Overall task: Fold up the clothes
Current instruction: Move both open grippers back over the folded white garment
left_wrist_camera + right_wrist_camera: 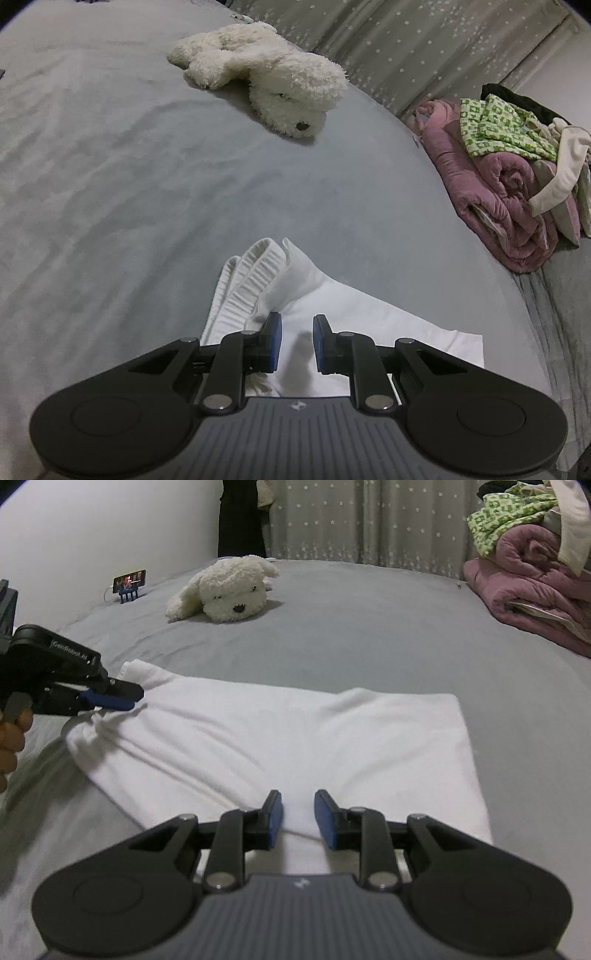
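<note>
Garment: white top (280,738) lies flat on grey bed (369,635), partly folded
Left gripper (110,699): fingers parted over its bunched end
Right gripper (298,818): fingers parted, nothing held, at near edge

A white plush dog (225,589) lies on its belly toward the far edge of the grey bedsheet (369,635). A phone (129,581) stands propped on a small blue stand (129,595) near the far left corner. A star-patterned curtain (351,520) hangs beyond the far edge.
</note>
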`<act>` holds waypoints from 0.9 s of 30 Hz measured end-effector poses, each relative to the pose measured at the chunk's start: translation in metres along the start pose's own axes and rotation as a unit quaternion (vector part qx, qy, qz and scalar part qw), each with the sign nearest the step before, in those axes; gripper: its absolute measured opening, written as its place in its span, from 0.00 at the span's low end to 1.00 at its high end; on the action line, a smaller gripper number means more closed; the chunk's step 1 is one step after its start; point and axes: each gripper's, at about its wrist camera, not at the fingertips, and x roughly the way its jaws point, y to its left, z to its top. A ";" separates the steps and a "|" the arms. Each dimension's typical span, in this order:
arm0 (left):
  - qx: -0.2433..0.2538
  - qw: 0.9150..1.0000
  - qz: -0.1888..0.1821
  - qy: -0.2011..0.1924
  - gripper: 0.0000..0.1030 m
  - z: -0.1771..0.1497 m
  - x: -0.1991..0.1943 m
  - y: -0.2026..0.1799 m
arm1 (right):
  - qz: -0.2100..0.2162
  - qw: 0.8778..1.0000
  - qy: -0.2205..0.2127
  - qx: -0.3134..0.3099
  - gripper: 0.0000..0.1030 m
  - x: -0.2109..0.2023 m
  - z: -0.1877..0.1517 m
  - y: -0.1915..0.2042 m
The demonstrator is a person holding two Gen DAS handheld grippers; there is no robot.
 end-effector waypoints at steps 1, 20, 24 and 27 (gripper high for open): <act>0.002 1.000 0.001 -0.001 0.16 0.000 -0.001 0.000 | 0.003 1.000 0.001 0.005 0.22 -0.002 -0.001 -0.002; 0.057 0.998 0.023 0.035 0.17 -0.033 -0.010 -0.026 | -0.023 1.000 0.016 0.014 0.22 -0.043 -0.039 0.014; 0.066 0.997 0.032 0.031 0.17 -0.037 -0.010 -0.031 | -0.023 0.999 0.009 0.027 0.22 -0.043 -0.043 0.012; 0.082 0.995 0.040 0.028 0.17 -0.039 -0.010 -0.035 | -0.023 0.999 0.014 0.032 0.22 -0.044 -0.041 0.012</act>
